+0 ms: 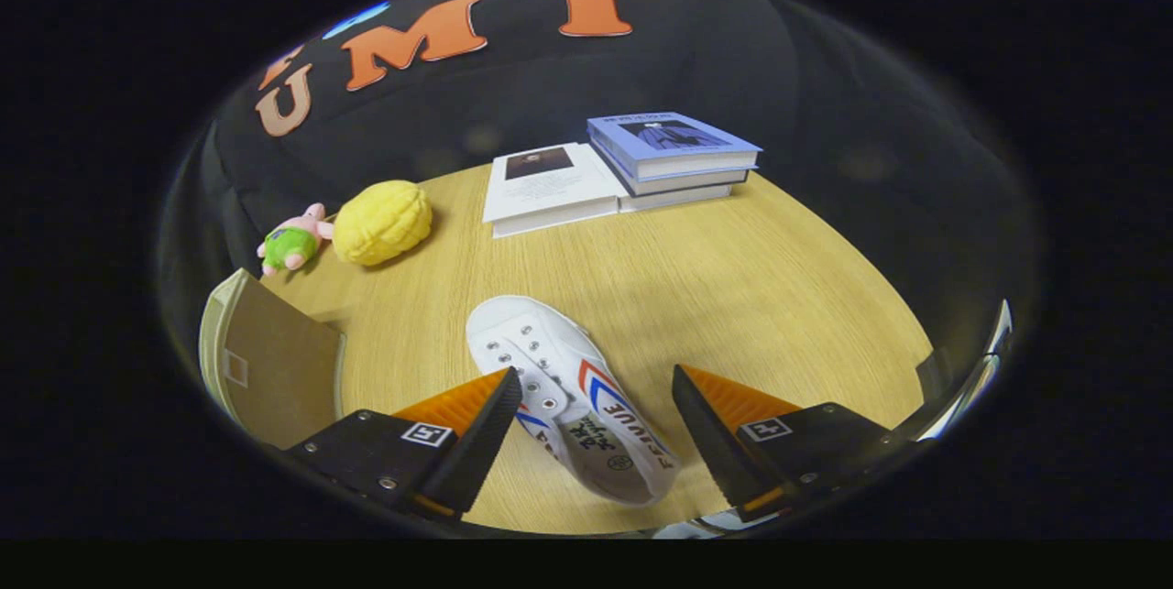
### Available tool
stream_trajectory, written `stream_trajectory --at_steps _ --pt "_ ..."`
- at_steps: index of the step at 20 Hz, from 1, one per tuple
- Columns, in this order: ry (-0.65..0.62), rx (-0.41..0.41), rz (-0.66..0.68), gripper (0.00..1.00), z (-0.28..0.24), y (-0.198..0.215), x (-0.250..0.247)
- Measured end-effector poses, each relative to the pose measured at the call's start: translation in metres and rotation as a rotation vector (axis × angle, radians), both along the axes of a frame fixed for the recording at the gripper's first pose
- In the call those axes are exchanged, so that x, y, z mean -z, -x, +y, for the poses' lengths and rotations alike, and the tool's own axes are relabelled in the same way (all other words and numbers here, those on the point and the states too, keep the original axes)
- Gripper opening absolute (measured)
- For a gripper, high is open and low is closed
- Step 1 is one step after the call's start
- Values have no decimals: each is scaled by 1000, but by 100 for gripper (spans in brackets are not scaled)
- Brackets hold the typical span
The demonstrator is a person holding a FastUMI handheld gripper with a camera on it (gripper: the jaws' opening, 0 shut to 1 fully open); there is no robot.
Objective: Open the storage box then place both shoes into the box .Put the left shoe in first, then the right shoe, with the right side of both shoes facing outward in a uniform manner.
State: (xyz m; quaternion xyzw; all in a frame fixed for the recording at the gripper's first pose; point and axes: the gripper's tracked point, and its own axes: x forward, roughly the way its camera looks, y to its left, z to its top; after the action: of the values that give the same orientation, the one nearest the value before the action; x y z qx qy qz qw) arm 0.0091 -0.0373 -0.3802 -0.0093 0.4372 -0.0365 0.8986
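Note:
A white canvas shoe (568, 397) with red and blue stripes lies on the wooden table (733, 296), toe pointing away from me, its heel end between my fingers. My gripper (596, 378) is open, the fingers standing wide on either side of the shoe. The left finger (476, 429) overlaps the shoe's lace side; the right finger (710, 424) stands clear of it. To the left of the left finger, a brown cardboard flap (275, 369) of the storage box stands up at the table's edge. The box's inside is hidden.
At the far side of the table lie a white book (550, 188) and a stack of books with a blue cover (674, 158). A yellow plush (382, 223) and a small pink and green toy (293, 243) sit far left.

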Motion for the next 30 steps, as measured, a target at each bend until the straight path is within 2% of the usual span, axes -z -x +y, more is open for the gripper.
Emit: stream_trajectory --at_steps 1,3,6,7,8,9,12,14,17,20,24,25,26,29,30 --pt "-3 -4 11 97 2 0 4" --pt "-12 -15 38 89 8 3 15" --pt "12 -23 25 64 8 -1 17" --pt "44 -17 29 59 -2 -1 18" --pt "56 -7 28 40 -5 0 19" --pt "40 7 24 29 -5 -1 17" --pt "-22 47 13 12 -7 -1 18" --pt "-35 14 9 1 -6 0 16" --pt "-45 -20 -7 1 -6 -1 10" --pt "-144 -67 -77 1 11 -7 -14" --pt "16 -197 -2 1 -6 4 -9" --pt "75 -228 8 6 -13 6 -6" --pt "108 -248 18 27 -15 10 -3" --pt "98 -254 69 48 -11 18 14" --pt "97 -247 87 50 -13 19 21"
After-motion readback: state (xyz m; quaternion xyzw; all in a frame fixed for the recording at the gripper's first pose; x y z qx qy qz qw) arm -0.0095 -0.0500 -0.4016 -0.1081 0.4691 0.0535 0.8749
